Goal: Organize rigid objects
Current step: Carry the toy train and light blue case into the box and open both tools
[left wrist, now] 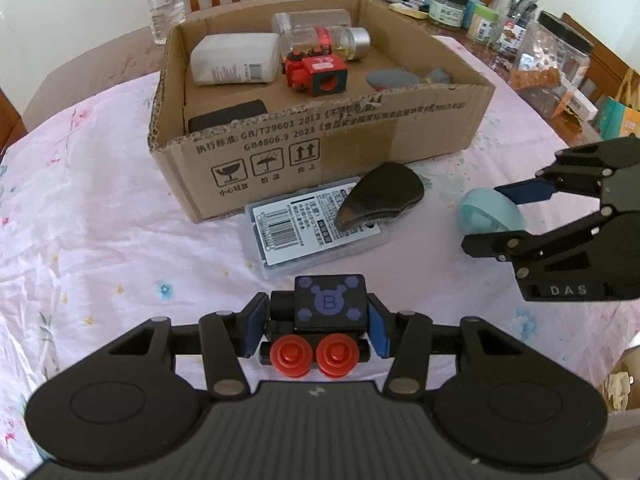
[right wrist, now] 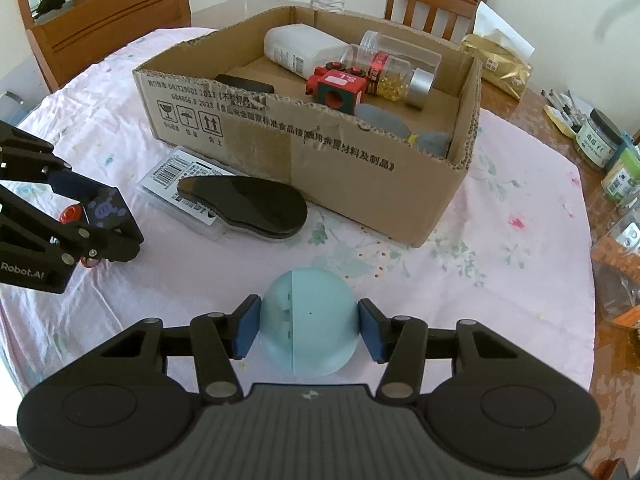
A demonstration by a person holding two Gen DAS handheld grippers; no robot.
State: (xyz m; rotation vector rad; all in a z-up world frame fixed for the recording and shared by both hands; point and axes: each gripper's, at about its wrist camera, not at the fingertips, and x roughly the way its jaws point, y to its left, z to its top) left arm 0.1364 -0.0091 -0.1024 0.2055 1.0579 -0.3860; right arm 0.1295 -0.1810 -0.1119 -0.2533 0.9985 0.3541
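A black toy train (left wrist: 320, 316) with red wheels was held between the closed jaws of the left gripper (left wrist: 316, 330), above the table's near edge. A pale blue egg-shaped shell (right wrist: 308, 320) was clamped by the right gripper (right wrist: 308, 330). Beyond them, a black brush (right wrist: 244, 208) lay across a labelled plastic case (left wrist: 316, 228), just beside the cardboard box (left wrist: 360, 144) at the table's middle.

Two wrist fisheyes, low and close over the tablecloth (left wrist: 100, 200) — both toward the shared cardboard box (right wrist: 360, 184).
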